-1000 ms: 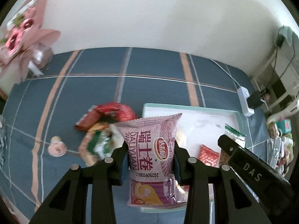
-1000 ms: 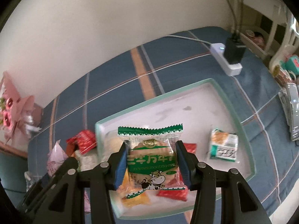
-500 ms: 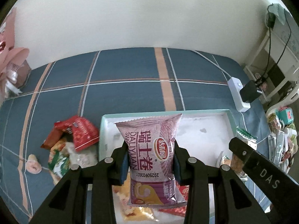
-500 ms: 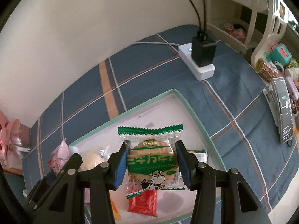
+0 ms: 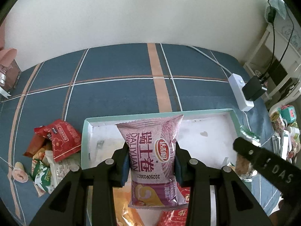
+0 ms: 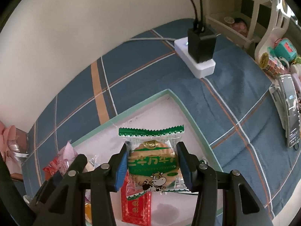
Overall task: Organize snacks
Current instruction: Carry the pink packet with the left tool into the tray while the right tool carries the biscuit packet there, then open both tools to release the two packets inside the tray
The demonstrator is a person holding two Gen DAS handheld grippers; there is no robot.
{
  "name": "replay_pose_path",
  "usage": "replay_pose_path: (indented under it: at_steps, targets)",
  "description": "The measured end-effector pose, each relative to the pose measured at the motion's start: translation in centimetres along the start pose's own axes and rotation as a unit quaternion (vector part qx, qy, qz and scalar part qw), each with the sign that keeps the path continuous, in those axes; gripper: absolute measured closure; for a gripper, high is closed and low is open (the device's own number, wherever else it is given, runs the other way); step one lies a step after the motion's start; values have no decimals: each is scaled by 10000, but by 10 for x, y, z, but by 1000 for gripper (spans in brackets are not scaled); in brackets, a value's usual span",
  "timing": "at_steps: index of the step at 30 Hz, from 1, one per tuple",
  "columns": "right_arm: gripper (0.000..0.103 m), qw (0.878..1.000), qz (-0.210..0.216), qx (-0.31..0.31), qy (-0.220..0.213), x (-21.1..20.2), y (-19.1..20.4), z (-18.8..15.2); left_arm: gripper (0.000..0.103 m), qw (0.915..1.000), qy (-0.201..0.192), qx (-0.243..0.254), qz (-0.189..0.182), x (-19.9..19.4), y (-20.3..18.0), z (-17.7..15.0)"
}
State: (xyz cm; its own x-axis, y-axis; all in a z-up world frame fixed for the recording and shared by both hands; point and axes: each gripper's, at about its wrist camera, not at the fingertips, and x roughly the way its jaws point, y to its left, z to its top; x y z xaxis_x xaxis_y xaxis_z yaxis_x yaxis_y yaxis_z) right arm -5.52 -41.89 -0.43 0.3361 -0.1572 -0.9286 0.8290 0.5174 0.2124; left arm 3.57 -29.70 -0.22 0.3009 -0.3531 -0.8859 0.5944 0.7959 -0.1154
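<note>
1. My left gripper point(image 5: 152, 166) points steeply down over the tray point(image 5: 85, 131), its blue pads pressed against the sides of the purple snack pouch point(image 5: 152, 158), which stands upright between them.
2. My right gripper point(image 6: 152, 166) tilts down the same way over the tray's far right corner, clamped on the green-and-clear biscuit packet point(image 6: 152, 162). Its black finger also shows at the right edge of the left wrist view.
3. The purple pouch is puffy, with red characters and a round red logo, and its crimped top edge points away from me. It hangs above the white tray floor, over an orange packet and a red one lying below.
4. The biscuit packet has a green zigzag top seal, a round biscuit showing through the clear film, and a cartoon cow. Beneath it a red packet point(image 6: 136, 205) lies flat in the tray.
5. A pile of loose snacks point(image 5: 50, 150) sits on the blue plaid cloth point(image 5: 116, 92) just left of the tray.
6. Since a second ago both hands have swung rightward: then the left pouch hung over the tray's left rim, now it is well inside. Both grips are unchanged.
</note>
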Motion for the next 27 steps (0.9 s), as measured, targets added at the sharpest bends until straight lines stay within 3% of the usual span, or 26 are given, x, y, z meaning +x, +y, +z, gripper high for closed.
replay_pose_path:
  at_steps: [19,27]
  targets:
    - [51,9995,-9,-64,302,21,4,-6,62,9996,97,-41,-247,10,-1,-6]
    - [51,9993,-1,-23,372,28,1,-4,49,9995,139,-134,-237,11,1,-7]
